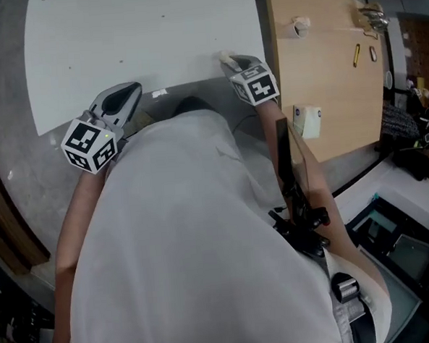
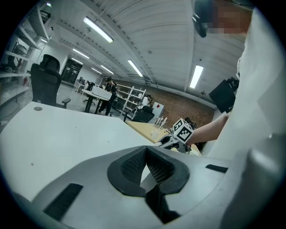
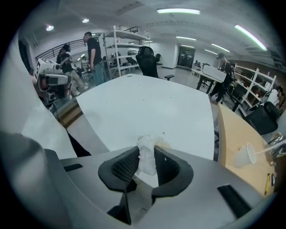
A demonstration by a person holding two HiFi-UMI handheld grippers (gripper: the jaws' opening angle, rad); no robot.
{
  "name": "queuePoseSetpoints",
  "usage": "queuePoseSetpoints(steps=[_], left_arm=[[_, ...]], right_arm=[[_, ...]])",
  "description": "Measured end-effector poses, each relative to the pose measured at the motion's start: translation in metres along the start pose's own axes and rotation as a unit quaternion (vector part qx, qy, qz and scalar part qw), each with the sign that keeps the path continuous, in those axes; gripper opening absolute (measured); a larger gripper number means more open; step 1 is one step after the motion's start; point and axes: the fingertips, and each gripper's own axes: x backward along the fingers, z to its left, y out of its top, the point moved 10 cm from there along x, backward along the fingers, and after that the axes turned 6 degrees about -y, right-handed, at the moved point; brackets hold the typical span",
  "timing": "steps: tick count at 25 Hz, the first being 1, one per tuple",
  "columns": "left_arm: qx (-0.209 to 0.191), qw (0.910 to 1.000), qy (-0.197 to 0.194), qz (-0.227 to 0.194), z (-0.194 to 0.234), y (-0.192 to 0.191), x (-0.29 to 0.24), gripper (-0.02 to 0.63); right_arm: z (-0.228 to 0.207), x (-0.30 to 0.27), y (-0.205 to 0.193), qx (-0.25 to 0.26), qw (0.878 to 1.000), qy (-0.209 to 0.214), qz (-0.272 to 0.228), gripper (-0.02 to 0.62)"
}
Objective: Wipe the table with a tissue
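A pale cup (image 3: pixel 243 155) stands on the wooden table (image 1: pixel 324 73) to the right, with a thin straw leaning out of it; I cannot tell what else it holds. A small box (image 1: pixel 309 121) sits near that table's front edge.

The right gripper (image 3: pixel 145 152) pinches a crumpled white tissue (image 3: pixel 146 162) between its pads, and the tissue's top pokes out past the fingertips. This gripper hangs at the near edge of the white table (image 1: pixel 141 41), close to its right corner, tilted down toward the top. I cannot tell whether the tissue touches the surface.

The left gripper (image 2: pixel 145 150) has its fingertips pressed together with nothing between them. It sits at the same near edge, well to the left of the other.

The white top stretches broad and flat ahead of both grippers. A narrow gap separates its right edge from the wooden table.
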Motion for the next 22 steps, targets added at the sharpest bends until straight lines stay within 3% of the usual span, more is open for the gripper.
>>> queuePoseSetpoints(steps=[4,9,14,18,22], left_arm=[[-0.002,1.0000,-0.003,0.004,-0.004,-0.004,0.004,0.006],[0.004,1.0000,0.006,0.005,-0.001,-0.006,0.003,0.007],[0.008,0.9996,0.025,0.012,0.000,-0.004,0.003,0.007],[0.009,0.9993,0.035,0.009,0.002,0.006,-0.001,0.007],[0.009,0.9986,0.052,0.006,0.006,0.009,-0.001,0.006]], right_arm=[[-0.004,0.002,0.002,0.030,0.999,-0.020,0.019,0.095],[-0.011,-0.005,0.008,0.042,0.999,-0.011,0.020,0.095],[-0.024,-0.018,0.011,0.026,1.000,0.013,0.008,0.095],[-0.055,-0.031,0.016,0.001,1.000,-0.014,0.022,0.095],[-0.066,-0.049,0.029,0.028,0.999,-0.014,0.036,0.095]])
